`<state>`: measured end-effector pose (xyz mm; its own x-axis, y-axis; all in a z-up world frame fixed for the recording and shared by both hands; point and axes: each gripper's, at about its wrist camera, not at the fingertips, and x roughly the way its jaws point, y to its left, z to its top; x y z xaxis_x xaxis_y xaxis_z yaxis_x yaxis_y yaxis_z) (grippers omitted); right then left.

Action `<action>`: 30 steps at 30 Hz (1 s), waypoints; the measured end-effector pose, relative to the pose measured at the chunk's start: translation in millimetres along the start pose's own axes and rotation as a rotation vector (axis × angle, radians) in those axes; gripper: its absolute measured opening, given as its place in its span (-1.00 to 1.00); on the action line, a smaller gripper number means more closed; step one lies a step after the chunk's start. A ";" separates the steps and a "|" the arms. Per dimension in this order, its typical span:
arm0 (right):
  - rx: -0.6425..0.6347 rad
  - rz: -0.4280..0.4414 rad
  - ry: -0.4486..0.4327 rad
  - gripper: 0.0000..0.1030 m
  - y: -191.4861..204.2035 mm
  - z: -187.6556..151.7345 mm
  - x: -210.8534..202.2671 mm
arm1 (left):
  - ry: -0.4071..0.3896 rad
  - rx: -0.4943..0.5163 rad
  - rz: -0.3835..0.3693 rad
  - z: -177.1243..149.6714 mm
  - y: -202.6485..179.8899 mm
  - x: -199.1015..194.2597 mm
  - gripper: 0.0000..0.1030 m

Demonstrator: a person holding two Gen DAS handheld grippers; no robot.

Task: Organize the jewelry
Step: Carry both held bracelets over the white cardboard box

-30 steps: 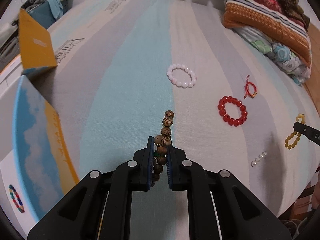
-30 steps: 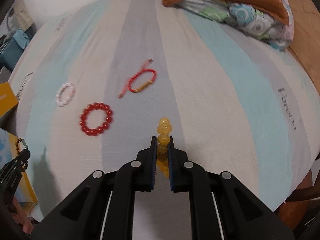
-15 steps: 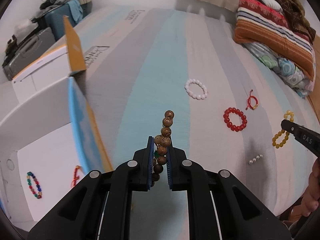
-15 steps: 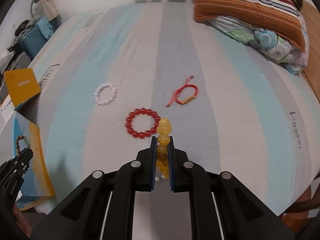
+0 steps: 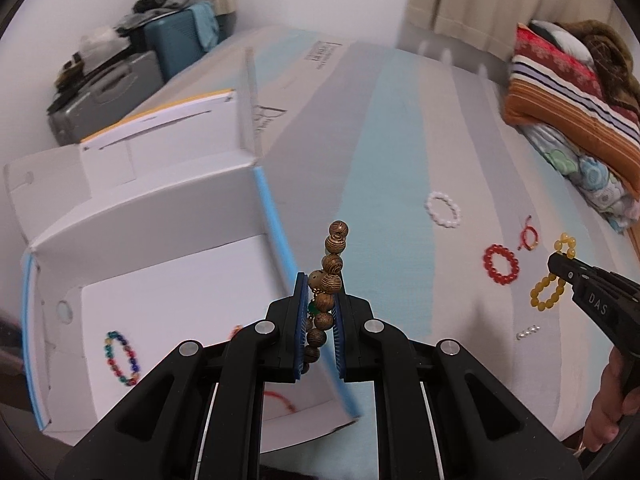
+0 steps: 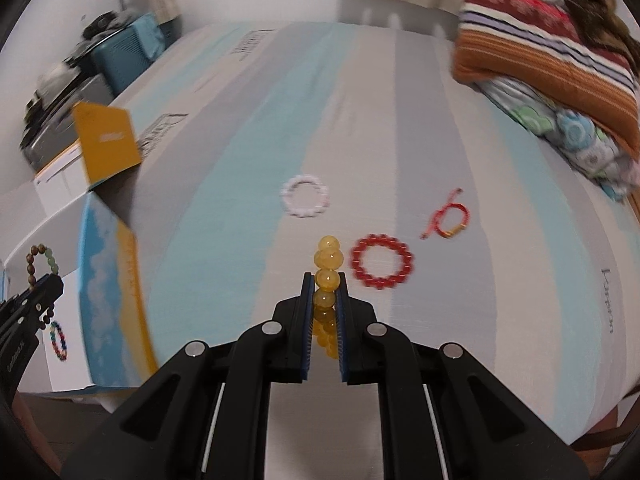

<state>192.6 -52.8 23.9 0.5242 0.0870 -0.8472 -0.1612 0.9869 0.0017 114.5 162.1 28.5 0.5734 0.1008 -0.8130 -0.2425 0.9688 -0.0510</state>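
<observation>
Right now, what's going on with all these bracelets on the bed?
A person is sorting jewelry from a striped bed into an open white cardboard box. The left gripper is shut on a brown wooden bead bracelet, held at the box's edge. The right gripper is shut on a yellow bead bracelet above the bed. A multicoloured bead bracelet already lies in the box. A white bead bracelet, a red bead bracelet and a red cord bracelet lie on the bed.
</observation>
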 end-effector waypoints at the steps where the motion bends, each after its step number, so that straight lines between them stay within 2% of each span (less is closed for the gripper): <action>1: -0.017 0.010 -0.004 -0.82 9.6 0.0 -1.9 | -0.002 -0.008 0.008 -1.0 6.6 -2.5 -0.80; 13: -0.116 0.096 -0.044 -0.82 81.7 -1.3 -22.0 | -0.019 -0.082 0.093 -16.8 78.4 -28.3 -0.80; 23: -0.194 0.222 -0.066 -0.82 151.6 -7.8 -40.5 | 0.005 -0.176 0.174 -43.6 146.7 -39.7 -0.80; 30: -0.292 0.297 -0.057 -0.82 204.6 -25.3 -44.4 | 0.028 -0.206 0.196 -59.7 169.9 -35.9 -0.80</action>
<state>115.2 141.8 48.5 0.4632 0.3770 -0.8021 -0.5384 0.8386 0.0832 6.0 309.6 14.5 0.4787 0.2728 -0.8345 -0.5027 0.8645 -0.0057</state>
